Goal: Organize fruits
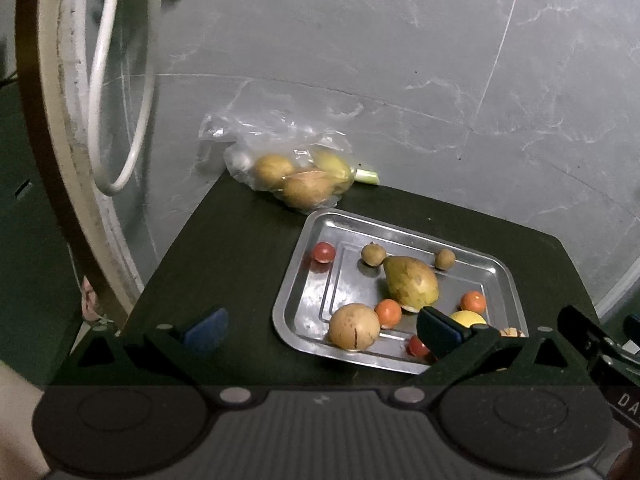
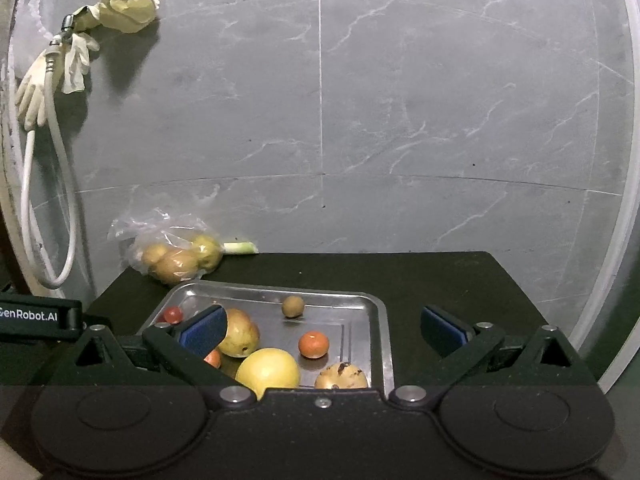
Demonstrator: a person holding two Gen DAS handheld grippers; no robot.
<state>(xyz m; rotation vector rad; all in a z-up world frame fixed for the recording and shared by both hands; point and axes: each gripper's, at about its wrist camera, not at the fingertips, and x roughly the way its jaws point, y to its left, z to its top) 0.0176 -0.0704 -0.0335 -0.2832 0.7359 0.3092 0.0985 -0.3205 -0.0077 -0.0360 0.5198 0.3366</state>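
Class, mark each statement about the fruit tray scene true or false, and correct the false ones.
1. Both grippers are open and hold nothing: left gripper, right gripper. True.
2. The metal tray is empty. False: it holds several fruits, including a pear.
3. A plastic bag of fruit lies behind the tray. True.
4. The bag sits inside the tray. False: it rests on the dark table.

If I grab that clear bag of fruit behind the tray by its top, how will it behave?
The plastic bag looks thin and crumpled, so it will probably go floppy and sag. The three or so round fruits inside would likely slump to the bottom and swing. The glossy film may slip between the tongs unless bunched.
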